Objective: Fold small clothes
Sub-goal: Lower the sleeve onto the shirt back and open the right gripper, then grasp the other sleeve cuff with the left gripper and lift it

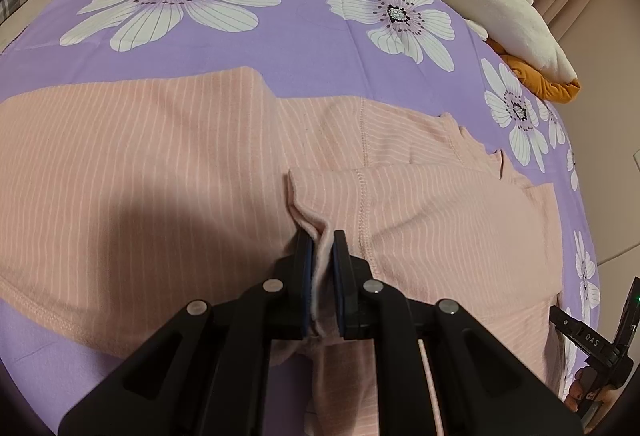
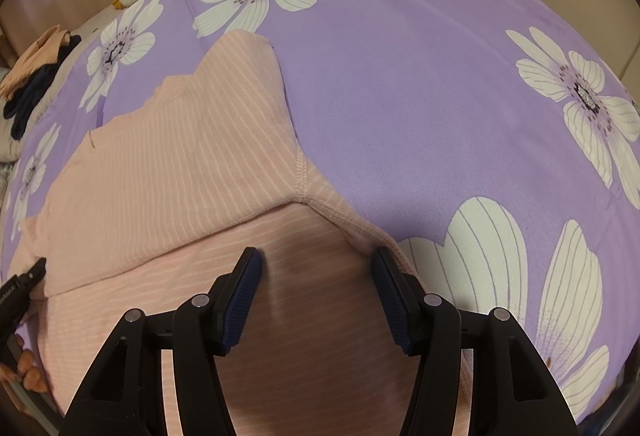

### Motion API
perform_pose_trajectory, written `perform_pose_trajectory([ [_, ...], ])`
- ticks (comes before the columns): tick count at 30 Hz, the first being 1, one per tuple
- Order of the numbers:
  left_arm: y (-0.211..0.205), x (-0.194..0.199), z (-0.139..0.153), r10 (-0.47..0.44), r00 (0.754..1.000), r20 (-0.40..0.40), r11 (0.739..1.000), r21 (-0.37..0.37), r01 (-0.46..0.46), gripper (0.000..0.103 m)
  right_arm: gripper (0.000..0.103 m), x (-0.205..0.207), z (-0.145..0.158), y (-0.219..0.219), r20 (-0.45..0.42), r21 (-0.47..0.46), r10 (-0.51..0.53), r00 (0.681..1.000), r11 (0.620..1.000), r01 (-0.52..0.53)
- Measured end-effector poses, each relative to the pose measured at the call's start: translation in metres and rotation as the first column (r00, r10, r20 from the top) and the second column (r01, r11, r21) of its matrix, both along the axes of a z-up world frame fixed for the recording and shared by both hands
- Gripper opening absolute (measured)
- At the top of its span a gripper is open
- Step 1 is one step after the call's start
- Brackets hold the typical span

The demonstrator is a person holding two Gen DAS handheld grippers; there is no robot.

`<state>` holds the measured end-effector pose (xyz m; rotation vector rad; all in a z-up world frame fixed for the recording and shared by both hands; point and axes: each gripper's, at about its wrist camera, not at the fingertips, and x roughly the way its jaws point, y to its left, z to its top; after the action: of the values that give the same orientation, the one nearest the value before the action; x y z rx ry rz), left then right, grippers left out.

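The left tongs (image 1: 322, 248) pinch a raised ridge of the pink striped garment (image 1: 160, 172), which lies spread on the purple flowered bedsheet (image 1: 304, 20). The right tongs (image 2: 316, 268) stand spread, fingers apart over the cloth's edge, gripping nothing. To do this fold well, I would judge the right tongs should close on the hem just under them, near the stitched seam (image 2: 300, 180), so both corners lift together; then carry the layer across evenly, keeping the edge taut, so the stripes line up and no wrinkle gets trapped. The garment fills the near part of the bed in both views, one sleeve already laid over the body. Its edge lies between the right fingers, and the pinched fold sits at the left fingertips
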<state>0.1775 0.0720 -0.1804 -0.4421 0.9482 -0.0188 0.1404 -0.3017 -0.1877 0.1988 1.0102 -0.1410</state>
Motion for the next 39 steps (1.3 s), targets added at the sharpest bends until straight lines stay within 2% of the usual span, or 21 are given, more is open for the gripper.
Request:
perform_pose_trajectory([
  [20, 0.001, 0.0, 0.001, 0.01, 1.0, -0.003, 1.0, -0.022, -0.01, 0.012, 0.06, 0.002, -0.002, 0.004, -0.001, -0.02, 0.0, 1.0, 1.0, 0.0],
  [26, 0.008, 0.0, 0.001, 0.026, 0.999, -0.022, 0.996, -0.081, -0.028, 0.012, 0.063, 0.005, -0.001, 0.005, -0.015, -0.017, 0.005, 1.0, 1.0, -0.005],
  [30, 0.013, -0.001, 0.006, 0.05, 0.996, -0.072, 0.987, -0.146, -0.06, 0.012, 0.063, 0.003, 0.005, 0.004, -0.007, 0.004, 0.012, 1.0, 1.0, -0.012],
  [33, 0.01, -0.008, 0.019, 0.045, 0.995, -0.093, 0.992, -0.114, -0.056, 0.023, 0.063, -0.004, 0.018, 0.001, 0.036, 0.024, 0.016, 0.999, 1.0, -0.017],
  [35, 0.009, -0.017, 0.029, 0.057, 0.995, -0.084, 0.996, -0.07, -0.063, 0.043, 0.063, -0.009, 0.028, -0.001, 0.063, 0.011, 0.008, 0.998, 1.0, -0.009],
  [36, 0.01, -0.023, 0.034, 0.07, 0.995, -0.073, 0.996, -0.05, -0.074, 0.05, 0.063, -0.012, 0.034, -0.002, 0.08, 0.009, 0.004, 0.997, 1.0, -0.005],
  [37, 0.012, -0.028, 0.039, 0.083, 0.995, -0.062, 0.995, -0.042, -0.086, 0.062, 0.064, -0.014, 0.038, -0.002, 0.091, 0.012, 0.003, 0.996, 1.0, -0.004],
  [38, 0.014, -0.033, 0.043, 0.096, 0.994, -0.052, 0.995, -0.034, -0.098, 0.068, 0.065, -0.018, 0.044, -0.002, 0.108, 0.019, 0.004, 0.994, 1.0, -0.007],
  [39, 0.017, -0.037, 0.046, 0.106, 0.993, -0.045, 0.994, -0.028, -0.107, 0.07, 0.066, -0.021, 0.048, -0.002, 0.119, 0.024, 0.007, 0.993, 1.0, -0.01],
])
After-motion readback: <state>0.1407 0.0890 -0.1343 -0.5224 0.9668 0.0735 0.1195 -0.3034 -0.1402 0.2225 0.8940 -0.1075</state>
